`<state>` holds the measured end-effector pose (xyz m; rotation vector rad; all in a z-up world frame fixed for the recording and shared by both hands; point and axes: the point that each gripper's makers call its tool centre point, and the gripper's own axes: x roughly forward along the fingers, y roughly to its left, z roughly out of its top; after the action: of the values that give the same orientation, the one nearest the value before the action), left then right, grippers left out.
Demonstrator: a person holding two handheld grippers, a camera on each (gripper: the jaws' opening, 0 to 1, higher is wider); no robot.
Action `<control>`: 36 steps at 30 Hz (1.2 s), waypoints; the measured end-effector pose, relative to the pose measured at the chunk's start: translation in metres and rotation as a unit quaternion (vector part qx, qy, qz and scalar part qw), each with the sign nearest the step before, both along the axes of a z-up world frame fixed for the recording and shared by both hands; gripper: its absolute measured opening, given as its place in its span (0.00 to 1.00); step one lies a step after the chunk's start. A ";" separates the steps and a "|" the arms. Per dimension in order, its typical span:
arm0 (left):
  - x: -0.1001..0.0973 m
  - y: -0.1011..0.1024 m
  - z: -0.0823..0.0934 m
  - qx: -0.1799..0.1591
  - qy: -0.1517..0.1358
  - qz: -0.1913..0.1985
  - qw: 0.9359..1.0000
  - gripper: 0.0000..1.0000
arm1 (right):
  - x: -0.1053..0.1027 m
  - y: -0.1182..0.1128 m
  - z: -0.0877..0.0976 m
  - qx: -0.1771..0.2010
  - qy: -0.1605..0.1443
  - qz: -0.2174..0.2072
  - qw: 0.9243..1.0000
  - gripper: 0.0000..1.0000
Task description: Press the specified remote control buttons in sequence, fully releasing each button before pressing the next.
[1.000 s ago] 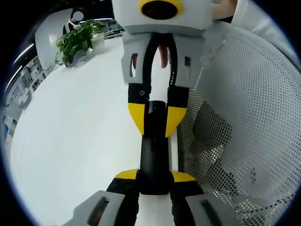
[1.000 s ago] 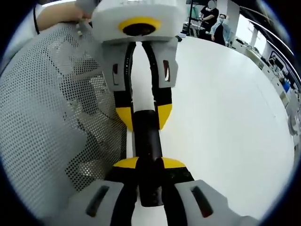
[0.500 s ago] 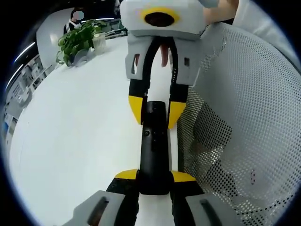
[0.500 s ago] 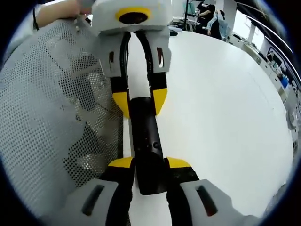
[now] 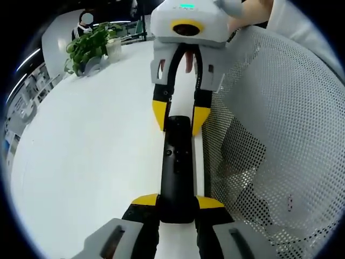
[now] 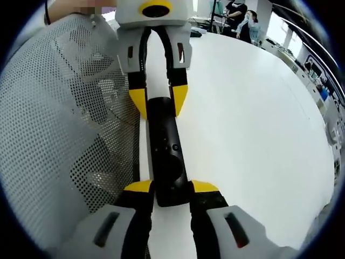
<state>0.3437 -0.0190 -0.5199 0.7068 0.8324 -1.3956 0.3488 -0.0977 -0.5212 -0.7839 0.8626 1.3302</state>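
Observation:
A long black remote (image 5: 177, 167) lies over the white table (image 5: 81, 162), between my two grippers, which face each other. My left gripper (image 5: 178, 201) is shut on the remote's near end in the left gripper view. At the far end, the yellow tips of my right gripper (image 5: 179, 116) stand on either side of the remote's last bit. In the right gripper view the remote (image 6: 166, 151) reaches only a short way in between my right gripper (image 6: 171, 186), whose jaws are slightly parted. My left gripper (image 6: 159, 102) holds the far end there.
A white perforated mesh surface (image 5: 280, 140) runs along one side of the remote, and the same mesh (image 6: 59, 118) shows in the right gripper view. A potted plant (image 5: 86, 48) stands at the table's far edge. People (image 6: 242, 21) stand far off.
My right gripper has slid back along the remote toward its end and its jaws have eased apart a little, baring more of the remote. The left gripper's hold is unchanged.

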 end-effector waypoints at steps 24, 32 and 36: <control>-0.001 0.000 0.000 0.010 -0.004 0.003 1.000 0.25 | 0.000 0.002 -0.004 -0.079 0.007 0.037 0.996 0.24; -0.001 -0.006 0.005 -0.016 0.047 0.077 0.996 0.28 | -0.001 0.000 -0.003 -0.084 0.006 0.020 0.996 0.25; -0.006 -0.014 0.012 -0.038 0.065 0.087 0.993 0.43 | -0.001 0.000 -0.002 -0.074 0.006 0.007 0.997 0.25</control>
<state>0.3382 -0.0326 -0.5083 0.4778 0.9156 -1.3183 0.3480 -0.0973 -0.5232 -0.8998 0.9746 1.2942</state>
